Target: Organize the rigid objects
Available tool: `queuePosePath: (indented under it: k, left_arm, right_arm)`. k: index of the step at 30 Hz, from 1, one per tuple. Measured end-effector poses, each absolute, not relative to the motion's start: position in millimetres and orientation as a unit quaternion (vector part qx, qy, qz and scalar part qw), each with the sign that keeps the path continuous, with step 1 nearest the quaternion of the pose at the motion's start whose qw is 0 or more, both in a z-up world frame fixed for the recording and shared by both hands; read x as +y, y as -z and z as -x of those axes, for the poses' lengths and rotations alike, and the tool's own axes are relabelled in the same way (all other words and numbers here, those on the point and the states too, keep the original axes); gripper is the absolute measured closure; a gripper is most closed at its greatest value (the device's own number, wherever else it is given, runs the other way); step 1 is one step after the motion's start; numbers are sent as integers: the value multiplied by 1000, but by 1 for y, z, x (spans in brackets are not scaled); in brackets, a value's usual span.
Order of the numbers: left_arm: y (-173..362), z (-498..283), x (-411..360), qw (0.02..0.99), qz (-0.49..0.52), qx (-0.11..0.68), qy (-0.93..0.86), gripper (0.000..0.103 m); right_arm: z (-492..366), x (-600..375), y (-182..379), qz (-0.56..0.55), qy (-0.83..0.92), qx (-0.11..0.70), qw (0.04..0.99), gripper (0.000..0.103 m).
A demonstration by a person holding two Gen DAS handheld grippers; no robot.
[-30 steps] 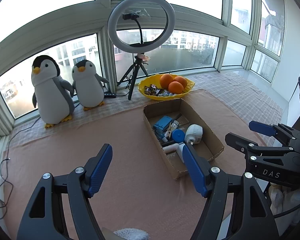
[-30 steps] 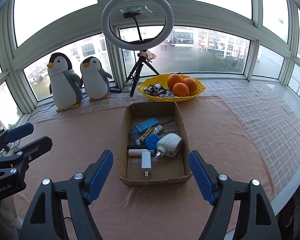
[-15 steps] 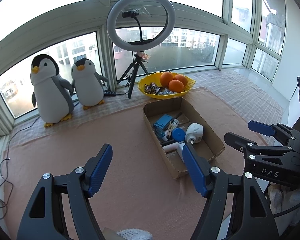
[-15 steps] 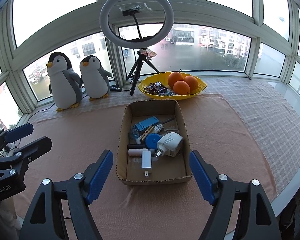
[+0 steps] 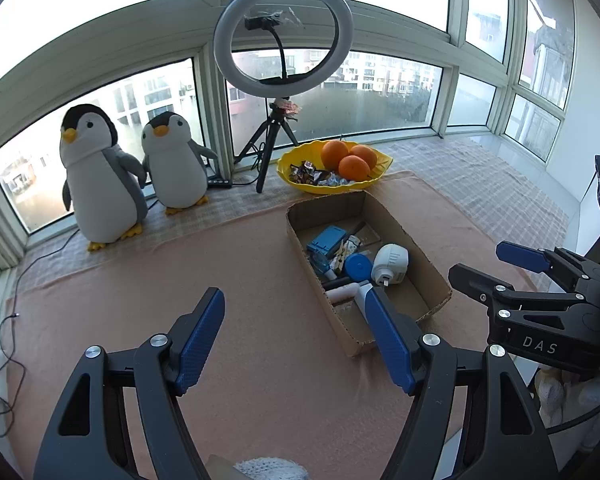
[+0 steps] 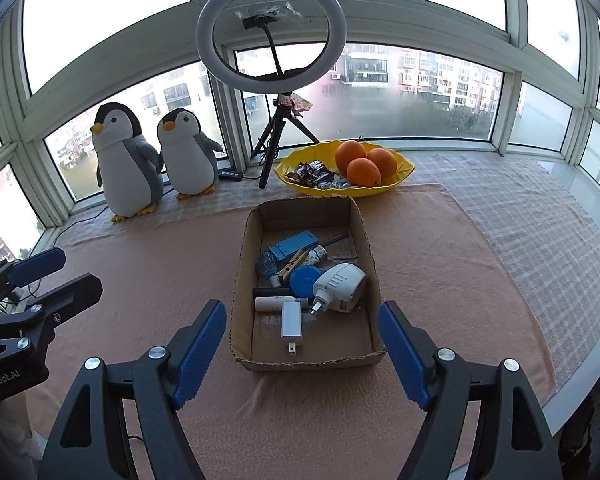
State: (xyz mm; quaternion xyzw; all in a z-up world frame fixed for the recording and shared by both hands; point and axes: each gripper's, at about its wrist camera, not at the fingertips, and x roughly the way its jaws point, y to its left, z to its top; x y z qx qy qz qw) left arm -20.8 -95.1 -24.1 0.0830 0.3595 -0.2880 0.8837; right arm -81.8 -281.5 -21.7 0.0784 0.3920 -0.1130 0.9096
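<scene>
A cardboard box (image 6: 305, 280) is seen at the centre of the right wrist view, set on a pink cloth (image 6: 140, 280) that covers the table. In the left wrist view the same box (image 5: 363, 264) is placed right of centre. Several small things are gathered inside it: a blue phone stand (image 6: 292, 243) at the far end, a wooden clothespin (image 6: 294, 266) just in front of it, a round blue lid (image 6: 304, 281) near the middle, a white camera (image 6: 339, 287) to the right of the lid, a white roll (image 6: 270, 303) by the left wall, and a white charger (image 6: 291, 320) toward the near end.

The right gripper (image 6: 301, 354) is shown at the bottom of its own view, its blue fingers (image 6: 198, 354) spread wide apart with nothing between them, the near end of the box lying beyond them. The left gripper (image 5: 296, 342) is likewise held spread and empty at the bottom of its view, over bare cloth to the left of the box.

Behind the box, a yellow bowl (image 6: 403, 172) holding three oranges (image 6: 363, 171) and wrapped sweets is seen in the upper middle. A ring light (image 6: 271, 31) on a tripod is stood left of the bowl, and two plush penguins (image 6: 128, 160) are set by the window in the upper left.
</scene>
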Motion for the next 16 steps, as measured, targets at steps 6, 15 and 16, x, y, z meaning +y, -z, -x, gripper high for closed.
queuePosePath:
  k: [6,15,16]
  left_arm:
    - [24,20,-96,884,-83,359,287,30]
    - [24,19,-97,884,-86,358,287,23]
    - [24,19,-97,885,-86,357,287,23]
  right_arm:
    - [82,-282,22,-79,113,392,910,28]
    - [80,-282,24,-79,112,394,909,28]
    - [80,-282,24,-79,113,394,909,28]
